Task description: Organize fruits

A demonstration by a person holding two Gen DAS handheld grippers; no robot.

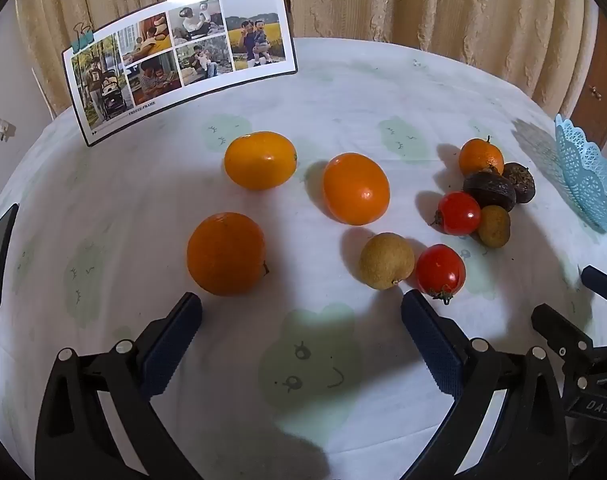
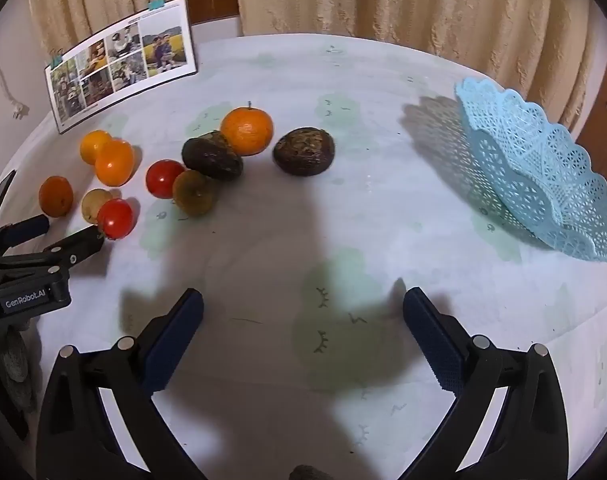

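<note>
The left gripper (image 1: 301, 312) is sitting wide open over the table (image 1: 343, 92), holding nothing. A red tomato (image 1: 440, 269) is lying right by its right finger, next to a brown fruit (image 1: 386, 261). Three oranges (image 1: 355, 189) are lying further out. The right gripper (image 2: 303, 308) is also gaping wide and holding nothing. The blue basket (image 2: 543, 168) is standing tilted at the right, well apart from the fruit.

Round table (image 2: 383, 208) with a pale cartoon-print cloth, loose fruit scattered on it: oranges (image 1: 226, 253), cherry tomatoes (image 1: 440, 269), brownish longans (image 1: 386, 261), plus a blue lacy basket (image 2: 543, 168) and photo card (image 1: 179, 60).
</note>
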